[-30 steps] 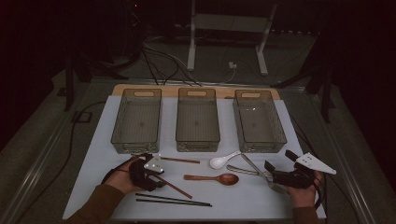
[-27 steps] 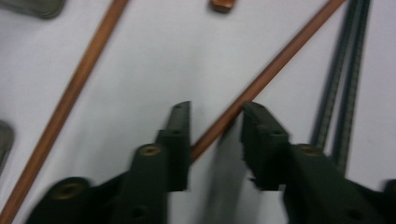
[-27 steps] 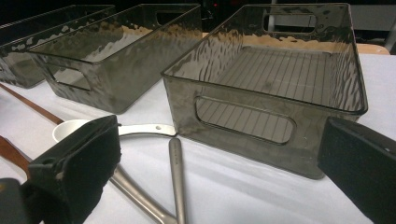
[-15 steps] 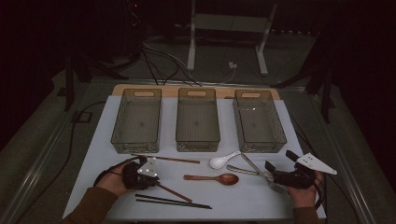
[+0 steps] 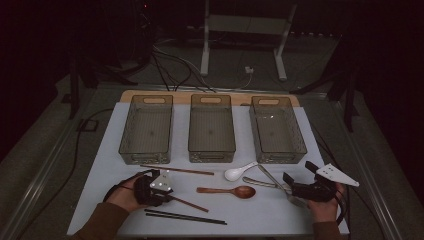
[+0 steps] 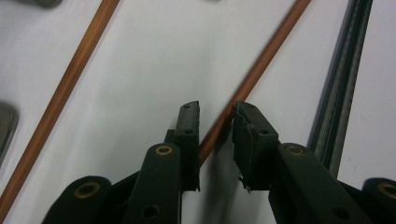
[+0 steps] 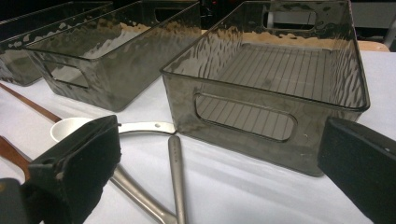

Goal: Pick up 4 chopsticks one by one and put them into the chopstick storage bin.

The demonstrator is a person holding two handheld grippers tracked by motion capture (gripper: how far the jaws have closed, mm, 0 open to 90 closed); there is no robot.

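Item: brown chopstick (image 6: 254,74), lying between my left gripper (image 6: 216,114) jaws, which had just been parting slightly; pads not pressing it. No readable writing seen. Since a second earlier, my left hand had barely shifted. My right gripper (image 7: 219,144) jaws stood spread before the nearest bin (image 7: 280,70), open counter (image 5: 260,212) beneath.

Dim room; white metal stand (image 5: 245,37) and cables (image 5: 172,62) on dark floor.
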